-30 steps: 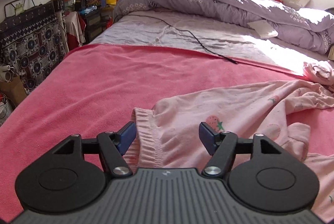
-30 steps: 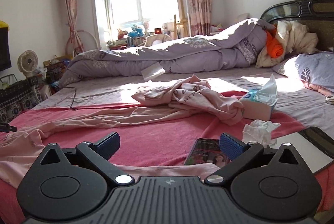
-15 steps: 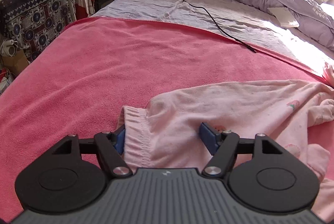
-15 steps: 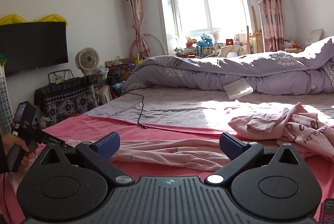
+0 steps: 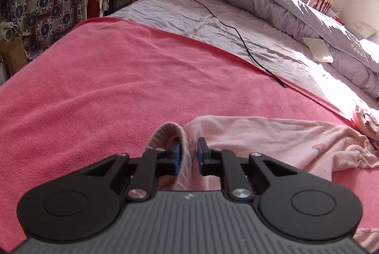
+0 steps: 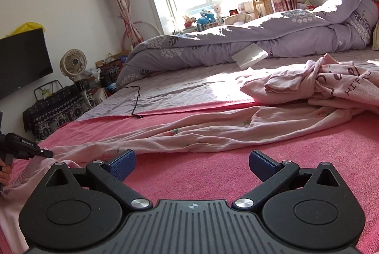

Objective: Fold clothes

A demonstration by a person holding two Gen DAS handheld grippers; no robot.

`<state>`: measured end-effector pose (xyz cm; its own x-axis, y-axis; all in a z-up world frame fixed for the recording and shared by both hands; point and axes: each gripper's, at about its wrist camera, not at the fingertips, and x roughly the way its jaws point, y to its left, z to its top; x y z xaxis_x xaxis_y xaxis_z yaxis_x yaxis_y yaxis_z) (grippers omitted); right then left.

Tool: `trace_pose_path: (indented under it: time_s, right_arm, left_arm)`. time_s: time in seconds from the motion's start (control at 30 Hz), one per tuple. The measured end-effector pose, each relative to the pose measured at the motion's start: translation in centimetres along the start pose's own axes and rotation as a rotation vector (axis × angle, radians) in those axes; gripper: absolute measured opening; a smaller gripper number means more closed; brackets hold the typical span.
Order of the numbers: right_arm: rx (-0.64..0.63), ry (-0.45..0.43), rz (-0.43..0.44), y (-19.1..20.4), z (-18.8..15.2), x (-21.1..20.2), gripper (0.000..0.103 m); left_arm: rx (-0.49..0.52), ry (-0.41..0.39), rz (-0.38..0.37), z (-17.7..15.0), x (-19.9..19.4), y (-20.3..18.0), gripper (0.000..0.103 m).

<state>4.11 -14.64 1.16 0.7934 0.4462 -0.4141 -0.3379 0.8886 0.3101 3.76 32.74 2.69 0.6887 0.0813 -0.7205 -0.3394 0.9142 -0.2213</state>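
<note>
Left gripper [image 5: 188, 151] just closed on pink trousers' waistband [image 5: 183, 135]; right gripper [image 6: 191, 165] wide, empty.

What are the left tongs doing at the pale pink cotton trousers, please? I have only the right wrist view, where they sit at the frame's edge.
Observer: The left tongs have just been closing, and they pinch the ribbed waistband of the pale pink cotton trousers.
Operator: Thank you. Does the waistband lie flat there?
Observer: No, its edge curls up in a loop over the left-hand pad, standing up from the pink towelling blanket.
</note>
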Motion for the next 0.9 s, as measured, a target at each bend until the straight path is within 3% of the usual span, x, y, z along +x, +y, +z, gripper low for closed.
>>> trace_pose_path:
  time_s: [0.03, 0.17, 0.2, 0.23, 0.27, 0.3, 0.37, 0.47, 0.63, 0.7, 0.77, 0.8, 0.9]
  right_arm:
    - [0.009, 0.022, -0.002, -0.1, -0.3, 0.5, 0.103]
    - [0.051, 0.102, -0.036, -0.7, -0.6, 2.1, 0.103]
    - [0.063, 0.116, -0.042, -0.9, -0.6, 2.2, 0.103]
    - [0.074, 0.127, -0.043, -1.1, -0.7, 2.4, 0.103]
    - [0.080, 0.133, -0.041, -1.0, -0.9, 2.6, 0.103]
    - [0.082, 0.133, -0.039, -1.0, -0.9, 2.6, 0.103]
    - [0.084, 0.131, -0.037, -1.1, -1.0, 2.5, 0.103]
    - [0.089, 0.133, -0.034, -1.1, -0.9, 2.5, 0.103]
    - [0.084, 0.143, -0.038, -1.1, -0.7, 2.7, 0.103]
    - [0.085, 0.145, -0.038, -1.1, -0.7, 2.7, 0.103]
    - [0.089, 0.147, -0.037, -1.3, -0.7, 2.7, 0.103]
    - [0.091, 0.148, -0.036, -1.3, -0.7, 2.7, 0.103]
    - [0.092, 0.148, -0.035, -1.4, -0.7, 2.6, 0.103]
  left_arm:
    - [0.009, 0.018, 0.006, -0.1, 0.4, 0.0, 0.038]
    - [0.095, -0.067, 0.063, -0.9, 0.8, -2.3, 0.039]
    - [0.089, -0.103, 0.091, -1.0, 0.8, -2.6, 0.037]
    - [0.076, -0.116, 0.125, -1.0, 1.0, -2.7, 0.028]
    - [0.063, -0.128, 0.159, -1.0, 1.2, -2.8, 0.010]
    - [0.051, -0.141, 0.191, -1.0, 1.3, -2.8, 0.007]
    - [0.015, -0.188, 0.193, -0.9, 0.9, -2.3, 0.006]
    - [0.008, -0.324, 0.205, 0.0, -1.2, -1.7, 0.007]
    - [0.025, -0.392, 0.280, 3.5, -1.8, -0.7, 0.009]
    - [0.070, -0.352, 0.369, 4.1, 0.0, -0.6, 0.010]
    - [0.099, -0.236, 0.415, 4.0, 3.1, 0.2, 0.012]
    - [0.090, -0.121, 0.413, 3.8, 4.9, 0.9, 0.014]
    - [0.083, -0.134, 0.366, 3.3, 4.2, 1.3, 0.016]
